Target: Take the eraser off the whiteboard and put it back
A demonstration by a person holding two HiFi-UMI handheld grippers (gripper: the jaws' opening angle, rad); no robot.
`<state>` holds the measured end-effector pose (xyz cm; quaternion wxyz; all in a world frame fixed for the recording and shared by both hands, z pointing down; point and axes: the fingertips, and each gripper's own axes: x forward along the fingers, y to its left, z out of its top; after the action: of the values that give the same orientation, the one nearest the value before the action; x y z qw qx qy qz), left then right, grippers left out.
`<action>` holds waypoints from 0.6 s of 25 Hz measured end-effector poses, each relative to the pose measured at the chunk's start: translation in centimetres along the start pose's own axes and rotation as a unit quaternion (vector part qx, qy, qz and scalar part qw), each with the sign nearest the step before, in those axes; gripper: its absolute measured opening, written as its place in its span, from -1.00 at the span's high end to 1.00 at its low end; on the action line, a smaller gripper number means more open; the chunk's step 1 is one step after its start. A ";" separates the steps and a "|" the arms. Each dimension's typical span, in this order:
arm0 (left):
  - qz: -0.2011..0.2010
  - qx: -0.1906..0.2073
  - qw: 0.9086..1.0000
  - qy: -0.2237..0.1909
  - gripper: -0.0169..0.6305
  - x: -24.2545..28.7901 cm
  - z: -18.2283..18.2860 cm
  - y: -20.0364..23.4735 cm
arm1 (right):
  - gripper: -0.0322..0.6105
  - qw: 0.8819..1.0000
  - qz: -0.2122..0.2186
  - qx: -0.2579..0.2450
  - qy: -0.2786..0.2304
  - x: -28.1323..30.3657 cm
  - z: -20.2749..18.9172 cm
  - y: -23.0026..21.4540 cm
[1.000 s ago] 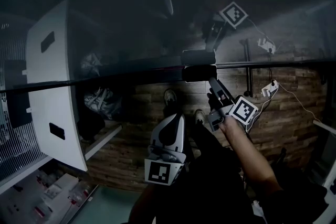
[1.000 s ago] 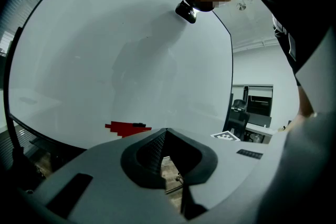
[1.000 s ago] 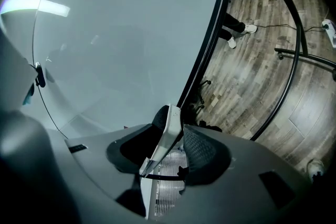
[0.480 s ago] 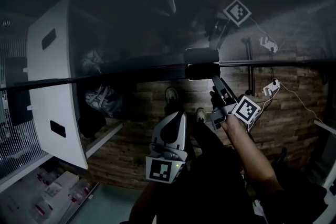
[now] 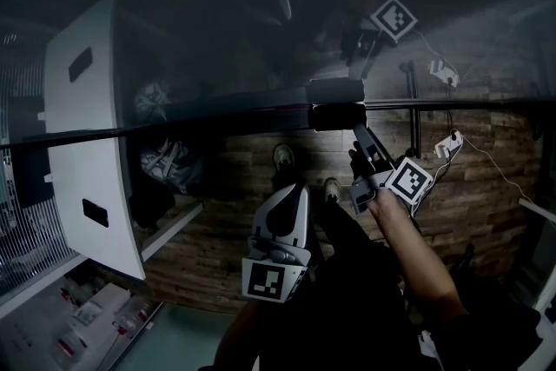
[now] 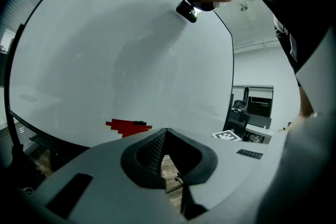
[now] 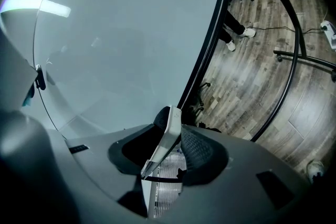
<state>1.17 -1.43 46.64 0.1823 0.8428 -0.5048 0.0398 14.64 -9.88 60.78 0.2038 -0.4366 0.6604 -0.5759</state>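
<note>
The room is dim. A big shiny whiteboard (image 5: 217, 56) stands over a floor (image 5: 486, 187) of brown wood planks. The eraser (image 5: 337, 116) sits at the whiteboard's bottom edge, a bit right of the middle.

The right gripper (image 5: 356, 135) reaches up to it. Its jaws have just been closing. The eraser is between them now, with a pad touching each side. The left gripper (image 5: 289, 194) hangs lower, away from the board. Its jaws are pressed together with nothing in them.

A red mark (image 6: 128, 126) is drawn near the whiteboard's bottom edge. On the floor are the person's shoes (image 5: 282, 158) and a white power strip (image 5: 447, 143) with a cord. A tall white panel (image 5: 87, 143) stands at the left. A black office chair (image 6: 239, 113) is past the whiteboard's side edge.
</note>
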 end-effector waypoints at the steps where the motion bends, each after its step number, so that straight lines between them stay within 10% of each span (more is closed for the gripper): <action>1: 0.000 0.000 1.000 -0.001 0.92 0.0 0.0 0.0 | 0.39 1.000 -0.001 0.000 0.001 0.0 0.0 -0.1; 15: -0.001 -0.002 1.000 -0.002 0.92 -0.1 -0.1 0.2 | 0.45 1.000 -0.005 0.016 -0.003 -0.1 0.1 -0.2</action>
<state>0.93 -1.38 46.74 0.1826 0.8429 -0.5048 0.0370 14.81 -9.85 60.96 0.2096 -0.4380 0.6487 -0.5861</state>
